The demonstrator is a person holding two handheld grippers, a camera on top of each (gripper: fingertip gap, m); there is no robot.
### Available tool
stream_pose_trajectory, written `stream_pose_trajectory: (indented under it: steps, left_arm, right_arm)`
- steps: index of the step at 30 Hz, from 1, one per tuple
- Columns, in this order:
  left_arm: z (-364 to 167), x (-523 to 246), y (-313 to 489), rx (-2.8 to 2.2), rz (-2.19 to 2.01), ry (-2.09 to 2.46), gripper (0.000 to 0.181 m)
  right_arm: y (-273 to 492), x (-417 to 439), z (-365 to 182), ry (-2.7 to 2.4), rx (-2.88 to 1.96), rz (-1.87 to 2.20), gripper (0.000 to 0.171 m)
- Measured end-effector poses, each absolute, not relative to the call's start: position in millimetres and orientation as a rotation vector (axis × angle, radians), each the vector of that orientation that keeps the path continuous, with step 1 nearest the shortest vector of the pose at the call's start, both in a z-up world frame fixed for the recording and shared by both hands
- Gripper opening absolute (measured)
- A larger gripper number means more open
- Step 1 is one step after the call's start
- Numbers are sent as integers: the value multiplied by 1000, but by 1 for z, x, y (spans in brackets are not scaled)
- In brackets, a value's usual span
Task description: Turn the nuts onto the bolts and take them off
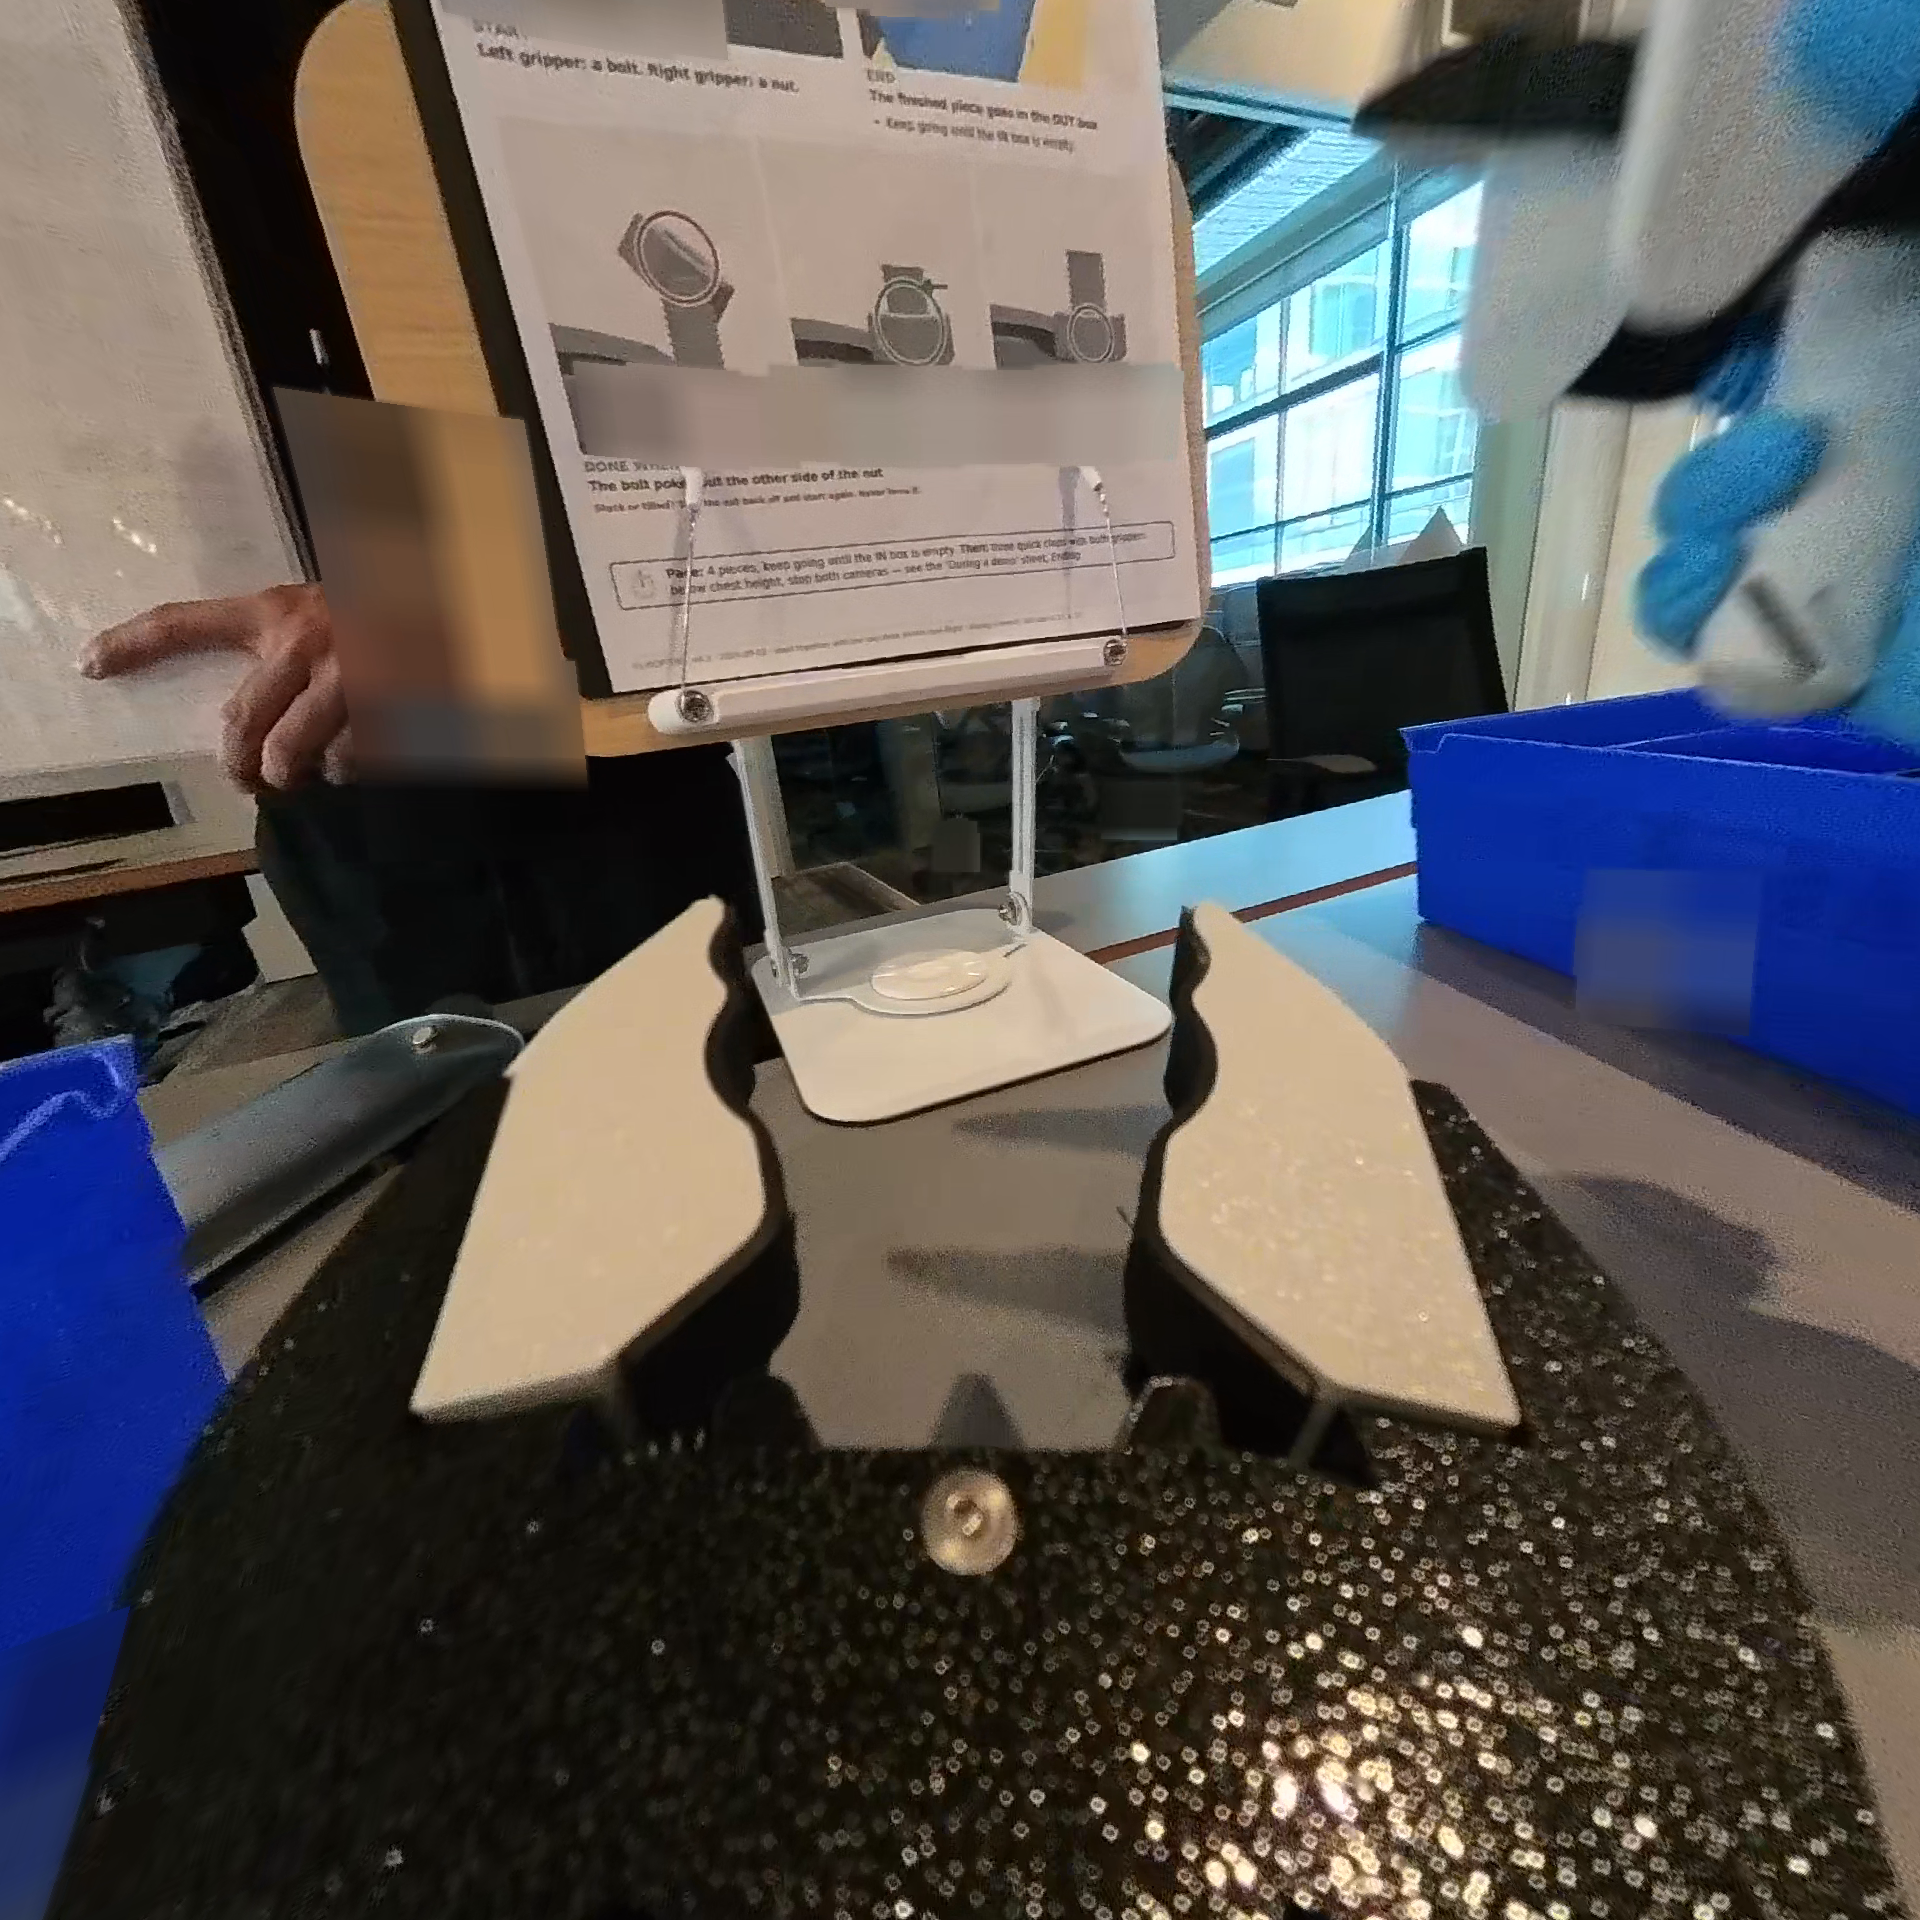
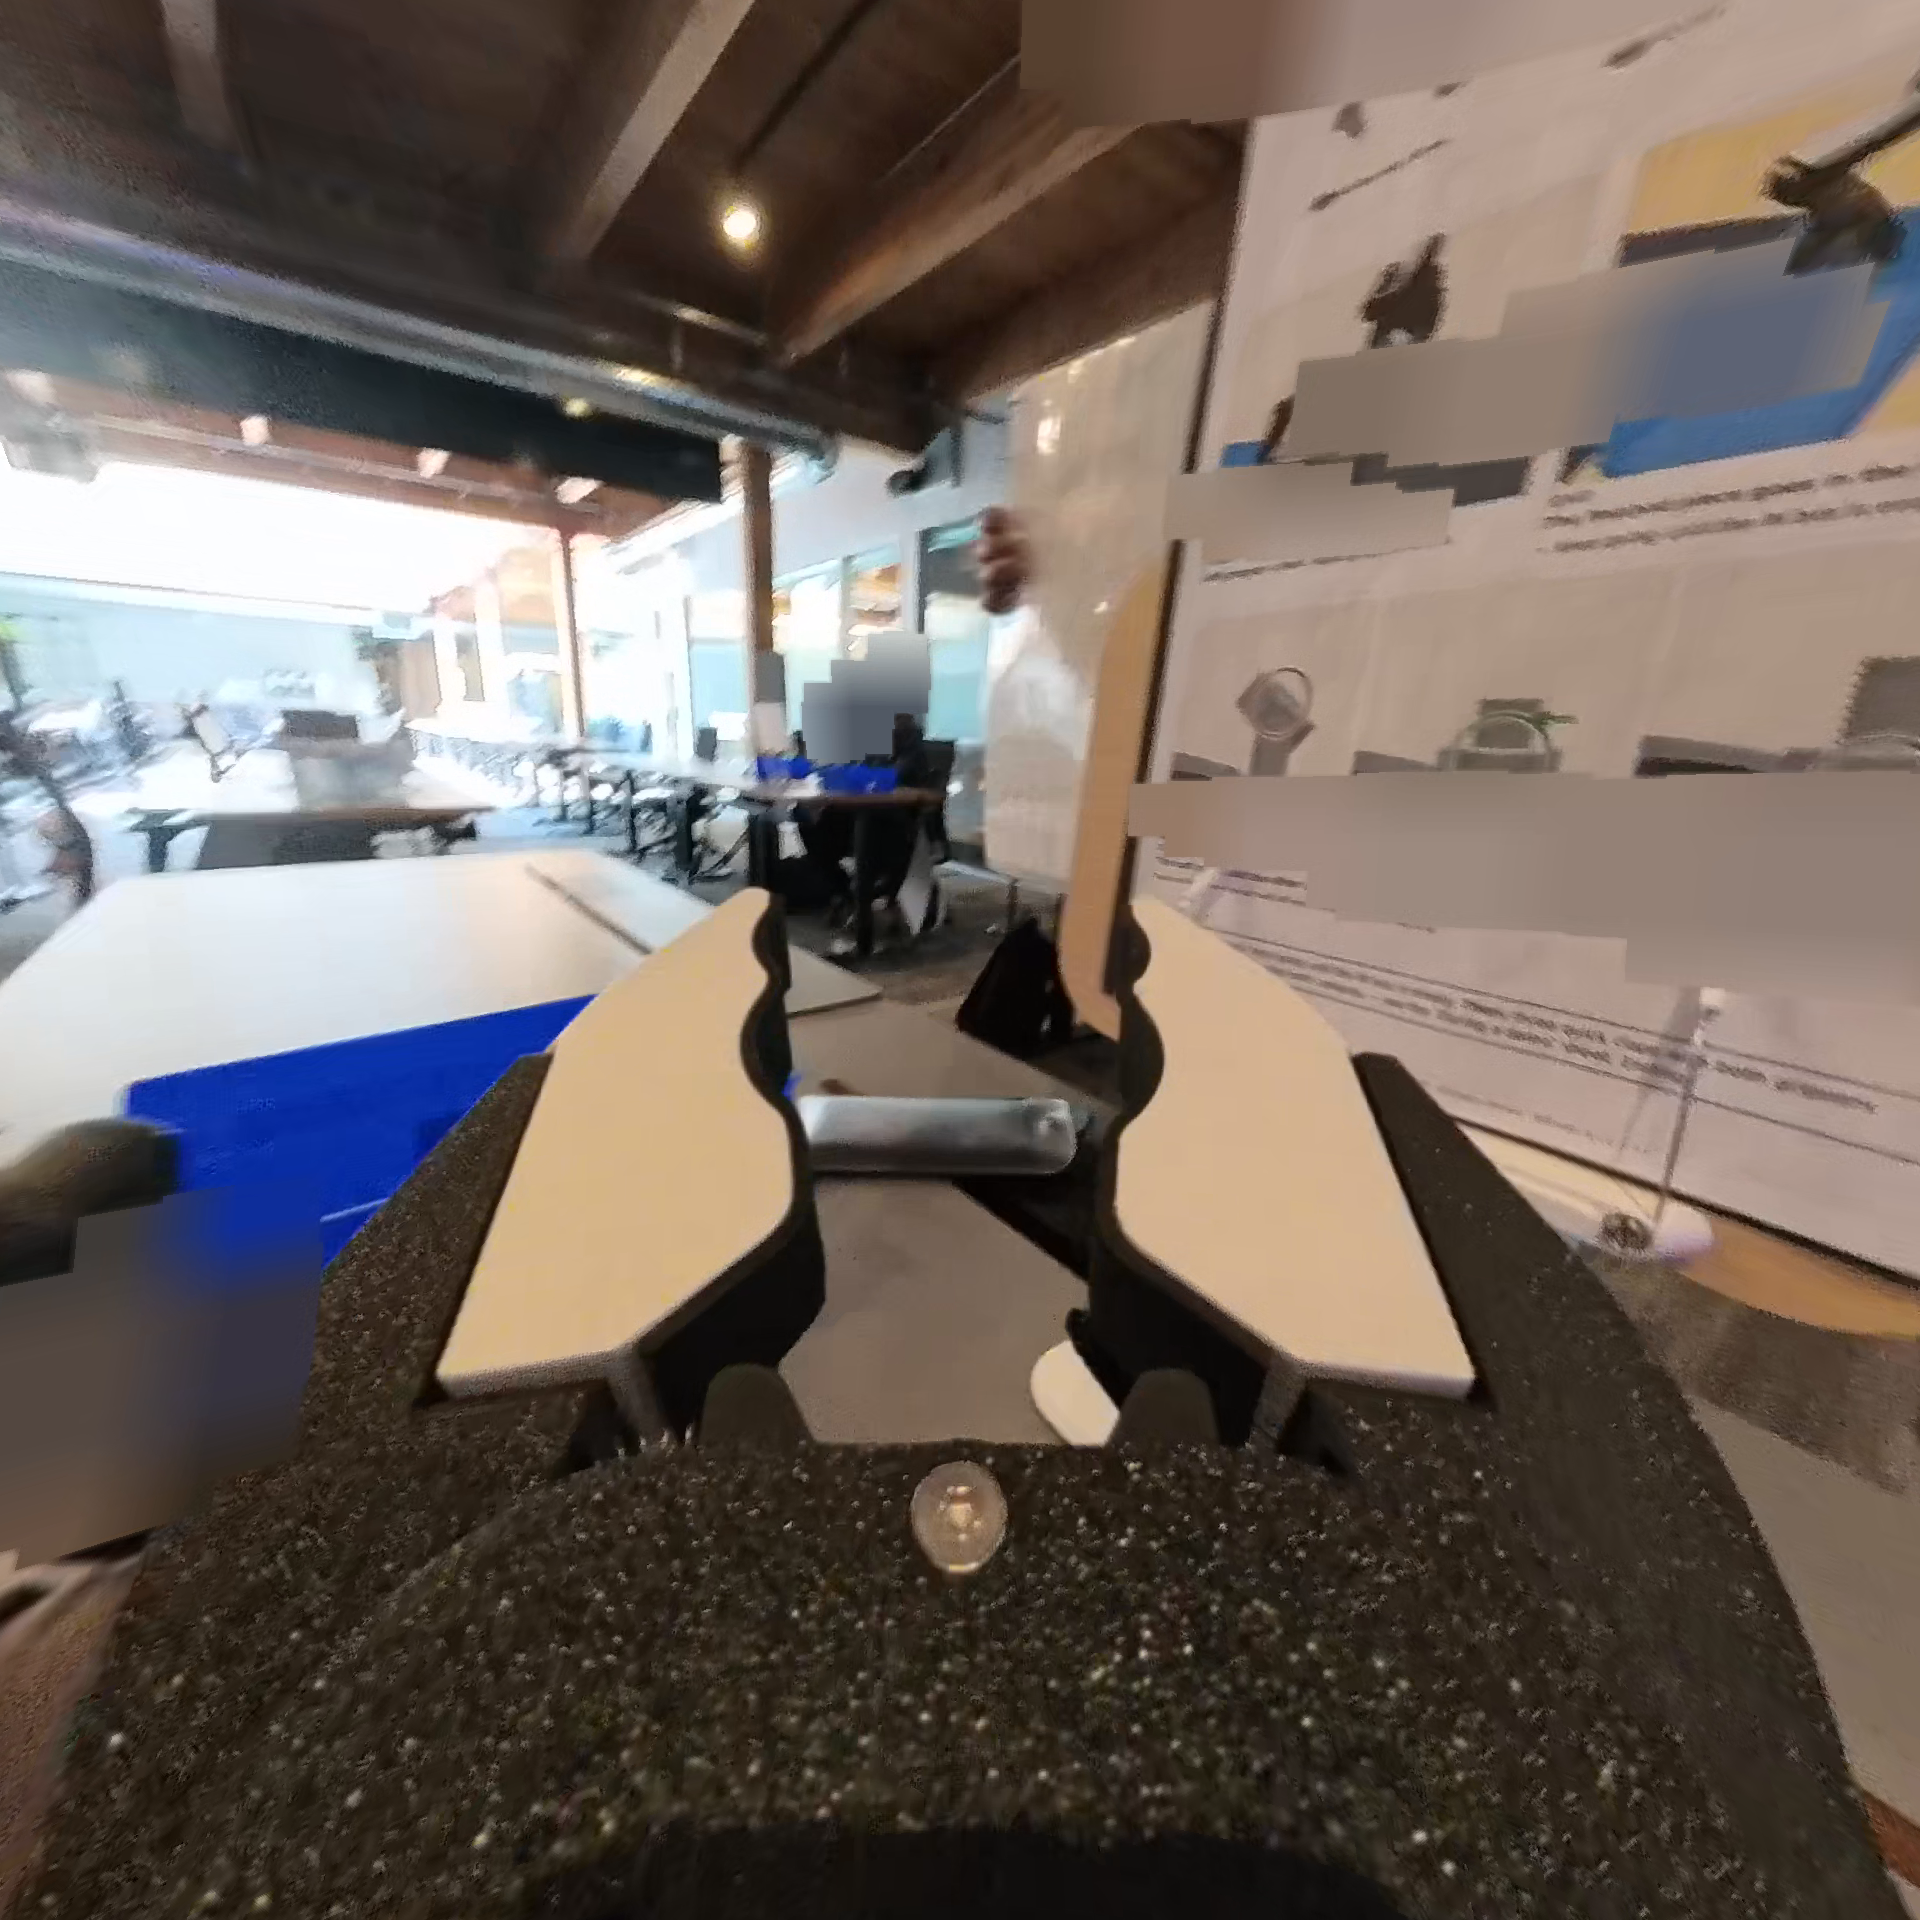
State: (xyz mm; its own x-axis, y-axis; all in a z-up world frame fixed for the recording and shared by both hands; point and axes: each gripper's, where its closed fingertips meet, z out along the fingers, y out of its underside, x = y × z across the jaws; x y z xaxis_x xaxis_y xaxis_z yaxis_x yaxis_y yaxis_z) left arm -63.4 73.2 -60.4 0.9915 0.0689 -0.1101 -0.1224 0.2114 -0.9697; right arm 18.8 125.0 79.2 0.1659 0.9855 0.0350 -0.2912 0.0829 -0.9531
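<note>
No nut or bolt shows in either view. My left gripper (image 1: 956,925) is open and empty. It is held low over a glossy black mat (image 1: 935,1247) and faces the white base of a document stand (image 1: 966,1039). My right gripper (image 2: 951,914) is open and empty, raised above the table and blurred by motion. In the left wrist view it shows at the upper right as a white and black blur (image 1: 1621,208), held by a blue-gloved hand (image 1: 1714,540) above the right blue bin (image 1: 1662,831).
A second blue bin (image 1: 73,1299) stands at the left edge, and it also shows in the right wrist view (image 2: 343,1122). The stand holds an instruction sheet (image 1: 831,364). A metal bracket (image 1: 312,1122) lies left of the mat. A person's hand (image 1: 239,665) is behind the table. Tip to tip, the grippers are about 20 cm apart.
</note>
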Motion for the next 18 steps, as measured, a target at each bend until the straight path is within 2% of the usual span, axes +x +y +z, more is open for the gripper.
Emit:
stream_pose_trajectory:
  steps: [5,11,18]
  left_arm:
    - [-61,-71,73,-1351,146,11,78]
    - [-63,-73,77,-1359,199,5,78]
    - [-59,-78,77,-1340,262,1,78]
  right_arm:
    - [160,5,37,-715,-1071,1168,62]
    - [179,15,-13,-632,-1059,898,59]
    - [181,-2,-45,-744,-1084,839,62]
